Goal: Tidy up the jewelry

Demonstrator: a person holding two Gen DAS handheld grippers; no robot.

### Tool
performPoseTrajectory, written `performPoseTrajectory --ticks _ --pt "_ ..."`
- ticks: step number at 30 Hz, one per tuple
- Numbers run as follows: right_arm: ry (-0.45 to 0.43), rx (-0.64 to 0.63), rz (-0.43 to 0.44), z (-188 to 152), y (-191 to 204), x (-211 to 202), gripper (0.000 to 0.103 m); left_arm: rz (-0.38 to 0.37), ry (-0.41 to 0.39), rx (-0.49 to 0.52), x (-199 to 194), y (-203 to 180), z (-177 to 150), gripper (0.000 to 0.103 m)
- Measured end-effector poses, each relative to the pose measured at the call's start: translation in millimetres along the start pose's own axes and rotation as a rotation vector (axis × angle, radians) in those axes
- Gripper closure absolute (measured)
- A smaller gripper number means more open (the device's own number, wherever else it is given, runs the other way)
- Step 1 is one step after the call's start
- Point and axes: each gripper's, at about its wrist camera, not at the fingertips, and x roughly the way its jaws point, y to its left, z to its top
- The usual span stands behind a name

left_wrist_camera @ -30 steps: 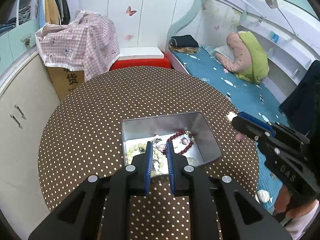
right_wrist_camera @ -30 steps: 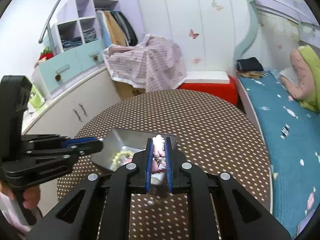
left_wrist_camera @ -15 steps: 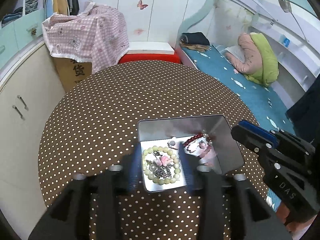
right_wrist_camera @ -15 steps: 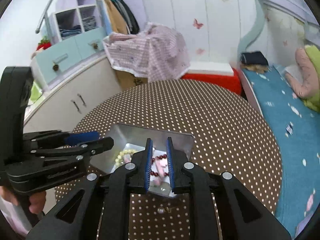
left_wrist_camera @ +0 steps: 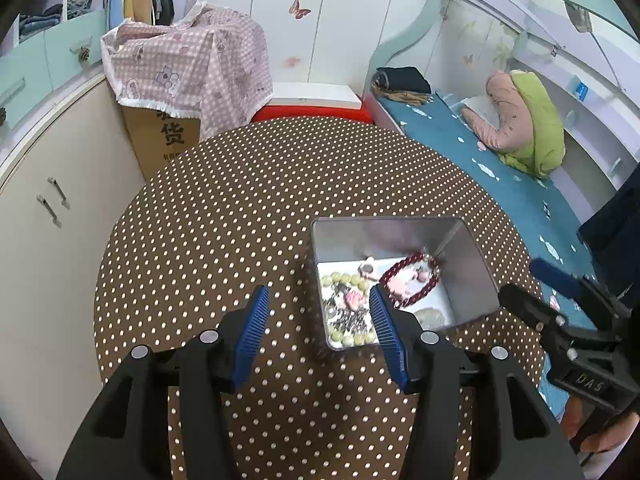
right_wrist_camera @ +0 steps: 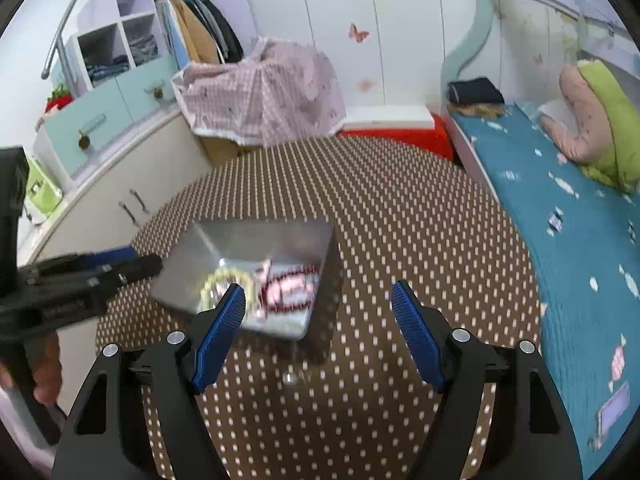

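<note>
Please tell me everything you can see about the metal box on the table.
The metal box is a shiny, silver-looking rectangular tin with tall plain walls and no lid on it. It stands upright on the brown polka-dot tablecloth, toward the bed side. Inside lie a dark red bead bracelet, a pale green bead bracelet, pink charms and a small chain. Both grippers, left and right, are open and touch nothing.
</note>
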Motion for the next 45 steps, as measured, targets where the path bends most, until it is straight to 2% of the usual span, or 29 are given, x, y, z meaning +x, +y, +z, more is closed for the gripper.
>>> performPoseTrajectory --ticks 7,10,16,18,21,23,25,29,33,38,45 --pt "0.079 0.002 0.002 -39 4 11 0.032 -0.006 0.028 -0.040 5 11 0 0.053" --pt "0.117 -0.033 0.007 -49 14 24 0.050 -0.006 0.048 -0.054 14 13 3 0.053" --pt "0.150 -0.088 -0.005 -60 24 47 0.074 0.006 0.094 -0.051 35 10 7 0.056" --pt "0.140 -0.120 -0.044 -61 26 49 0.083 0.035 0.103 -0.029 41 6 7 0.074" --pt "0.135 -0.085 -0.019 -60 19 48 0.085 -0.010 0.114 -0.024 45 3 8 0.090" --pt "0.134 -0.084 -0.032 -61 15 47 0.086 -0.008 0.111 -0.009 45 0 8 0.095" --pt "0.131 -0.063 -0.041 -61 8 43 0.086 0.012 0.107 0.002 46 -4 8 0.095" --pt "0.105 -0.021 -0.076 -55 -10 32 0.086 -0.006 0.108 -0.015 46 -1 8 0.095" --pt "0.018 0.002 -0.112 -38 -21 7 0.086 -0.004 0.108 -0.015 46 -1 7 0.095" --pt "-0.087 -0.050 -0.053 -5 -2 -12 0.086 -0.007 0.110 -0.024 45 0 7 0.095" --pt "-0.071 -0.136 0.054 13 31 -5 0.085 -0.010 0.115 -0.028 45 -1 7 0.095"
